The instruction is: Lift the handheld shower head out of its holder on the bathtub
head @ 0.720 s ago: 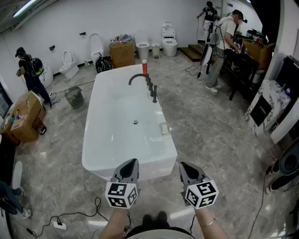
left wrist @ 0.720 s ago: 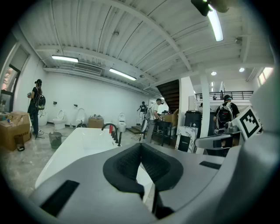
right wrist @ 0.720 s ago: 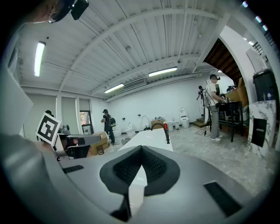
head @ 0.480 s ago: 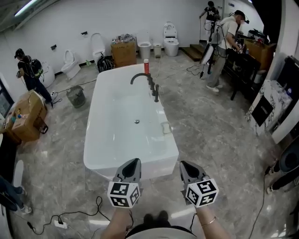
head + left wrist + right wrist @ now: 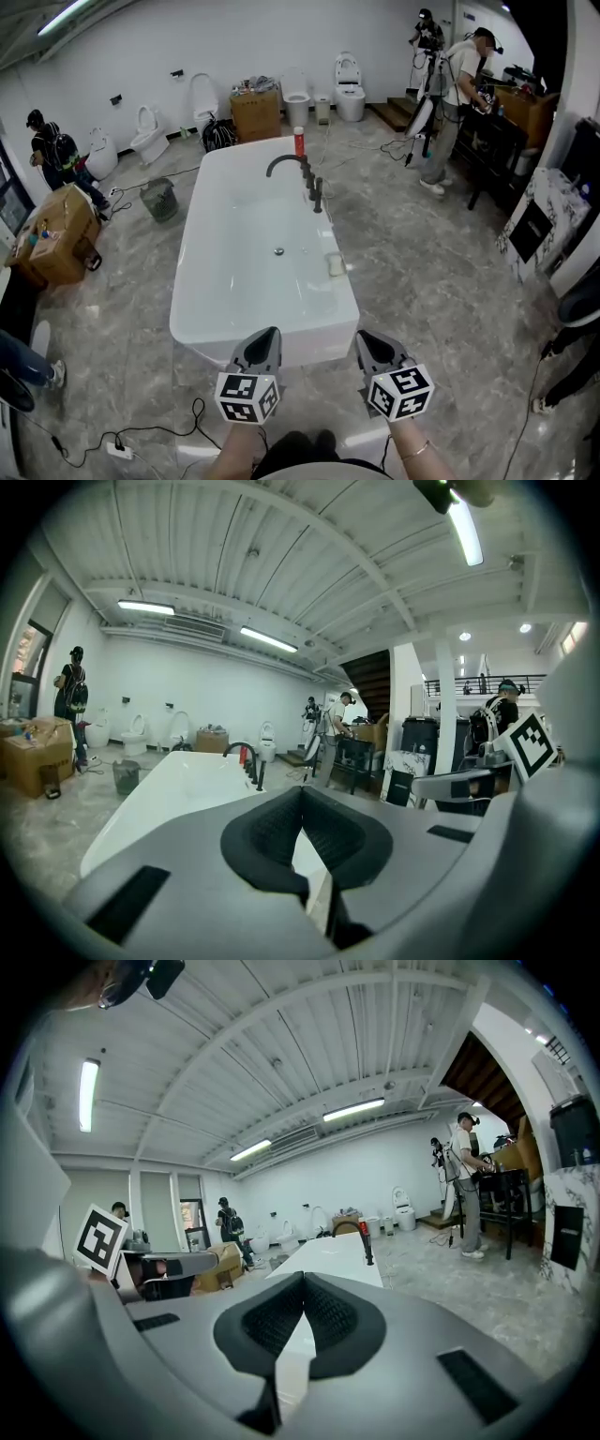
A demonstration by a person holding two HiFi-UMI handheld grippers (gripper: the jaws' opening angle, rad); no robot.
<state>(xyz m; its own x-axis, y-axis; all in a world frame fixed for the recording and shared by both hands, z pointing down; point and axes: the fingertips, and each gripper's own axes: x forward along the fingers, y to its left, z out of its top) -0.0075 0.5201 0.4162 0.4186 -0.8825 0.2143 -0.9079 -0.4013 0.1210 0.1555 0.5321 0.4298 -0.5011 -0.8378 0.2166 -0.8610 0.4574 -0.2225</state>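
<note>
A white freestanding bathtub point(image 5: 190, 281) fills the middle of the head view. Its black arched spout point(image 5: 281, 161) and upright black fittings stand on the far right rim, with the handheld shower head point(image 5: 319, 195) upright among them. My left gripper point(image 5: 265, 339) and right gripper point(image 5: 367, 343) hang side by side just before the tub's near end, both shut and empty, far from the shower head. In the left gripper view the pads point(image 5: 302, 794) meet, with the shower head point(image 5: 260, 772) beyond. The right gripper view shows its shut gripper point(image 5: 303, 1281) and the shower head point(image 5: 367, 1249) ahead.
A red bottle point(image 5: 299, 141) stands behind the spout and a small pale item point(image 5: 335, 265) lies on the right rim. Cables and a power strip point(image 5: 120, 451) lie on the floor. Cardboard boxes point(image 5: 56, 234), a bin point(image 5: 161, 199), toilets and several people ring the room.
The view has shifted slightly, so the tub sits a little lower and further right. Both grippers stay shut, side by side at the tub's near end.
</note>
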